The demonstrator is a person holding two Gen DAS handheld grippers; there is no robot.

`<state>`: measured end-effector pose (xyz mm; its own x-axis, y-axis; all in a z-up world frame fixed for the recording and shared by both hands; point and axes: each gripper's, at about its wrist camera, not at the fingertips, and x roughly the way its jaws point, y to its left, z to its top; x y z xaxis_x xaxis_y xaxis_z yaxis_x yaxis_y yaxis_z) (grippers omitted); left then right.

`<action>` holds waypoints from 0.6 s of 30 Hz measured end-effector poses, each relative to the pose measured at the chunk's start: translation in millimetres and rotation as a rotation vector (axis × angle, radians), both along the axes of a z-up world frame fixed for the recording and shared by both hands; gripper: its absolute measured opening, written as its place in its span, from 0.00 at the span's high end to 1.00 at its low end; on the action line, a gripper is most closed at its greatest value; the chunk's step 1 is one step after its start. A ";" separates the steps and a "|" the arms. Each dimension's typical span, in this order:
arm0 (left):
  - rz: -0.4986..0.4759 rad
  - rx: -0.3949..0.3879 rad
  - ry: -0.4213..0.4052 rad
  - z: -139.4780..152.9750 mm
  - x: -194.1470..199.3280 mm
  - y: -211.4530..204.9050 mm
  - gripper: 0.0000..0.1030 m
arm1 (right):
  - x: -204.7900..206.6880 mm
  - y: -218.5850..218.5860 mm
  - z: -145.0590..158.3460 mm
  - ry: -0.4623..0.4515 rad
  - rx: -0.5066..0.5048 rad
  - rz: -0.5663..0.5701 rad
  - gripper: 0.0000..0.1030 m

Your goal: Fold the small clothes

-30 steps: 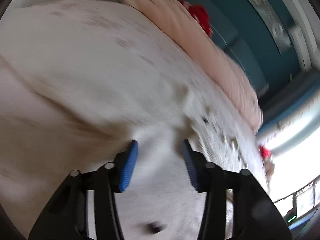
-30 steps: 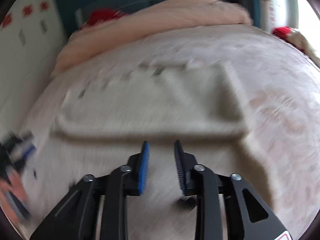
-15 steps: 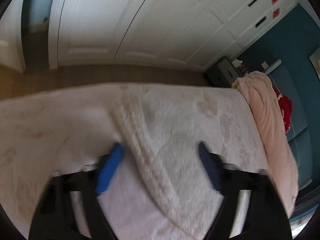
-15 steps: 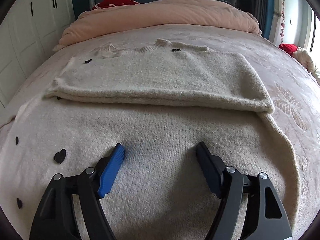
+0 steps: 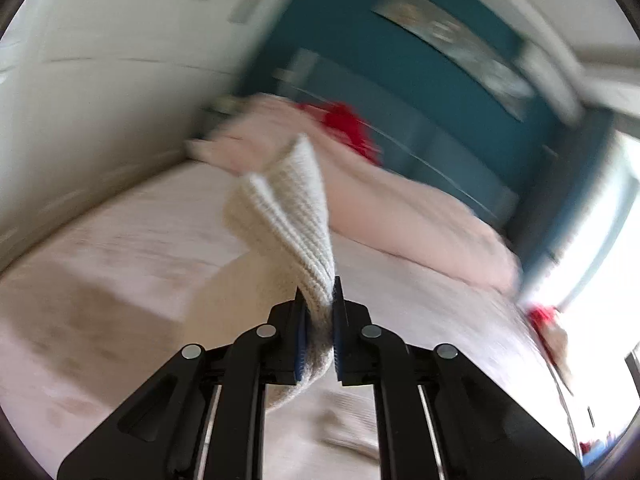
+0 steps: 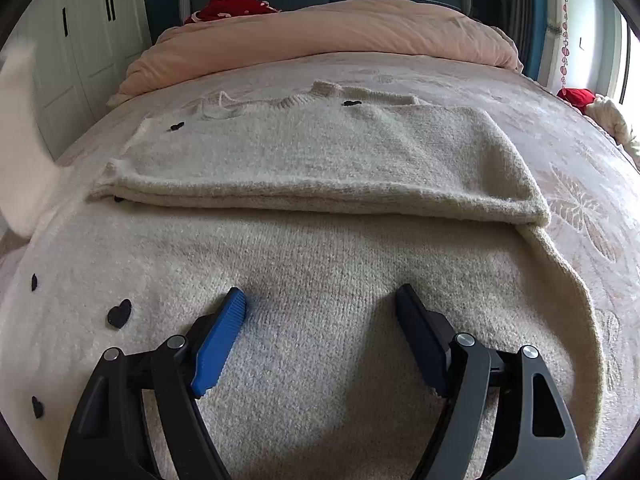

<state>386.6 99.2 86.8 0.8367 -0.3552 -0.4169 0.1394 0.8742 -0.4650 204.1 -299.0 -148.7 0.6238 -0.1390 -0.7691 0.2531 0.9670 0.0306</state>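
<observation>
My left tool (image 5: 319, 312) is pressed together on a ribbed edge of the sweater (image 5: 288, 216); the knit sticks up beyond the tips in a folded flap and hangs down below the fingers. That view is blurred, so I cannot tell which part of the sweater this is. Behind it I see the bed (image 5: 120, 248), a pink duvet (image 5: 420, 216) and a teal wall (image 5: 360, 40).

My right tool (image 6: 320, 300) is spread wide, its fingertips (image 6: 234, 304) low over the sweater (image 6: 320, 240), close to the knit; I cannot tell whether they touch it. The sweater lies flat on the bed (image 6: 580, 208), cream with small black hearts (image 6: 119, 313) on the left part. Its far part is folded over toward me, making a doubled layer with a straight edge across the middle of the right view. The duvet (image 6: 320, 36) is bunched at the head of the bed, with something red (image 6: 228, 4) behind it. White wardrobe doors (image 6: 80, 40) stand at the left.
</observation>
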 end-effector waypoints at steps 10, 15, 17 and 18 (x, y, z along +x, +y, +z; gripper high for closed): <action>-0.083 0.120 0.291 -155.4 -67.8 -166.5 0.43 | -2.9 -8.3 5.9 -0.020 0.104 0.023 0.23; 0.009 0.048 0.360 -201.5 -115.3 -102.5 0.37 | -9.7 -16.9 26.4 -0.064 0.200 0.022 0.22; 0.028 0.036 0.368 -218.1 -127.5 -65.8 0.37 | -6.4 -17.8 41.0 -0.107 0.258 0.033 0.22; 0.011 0.015 0.352 -220.8 -134.8 -58.0 0.37 | 0.2 -17.3 48.8 -0.118 0.288 0.034 0.22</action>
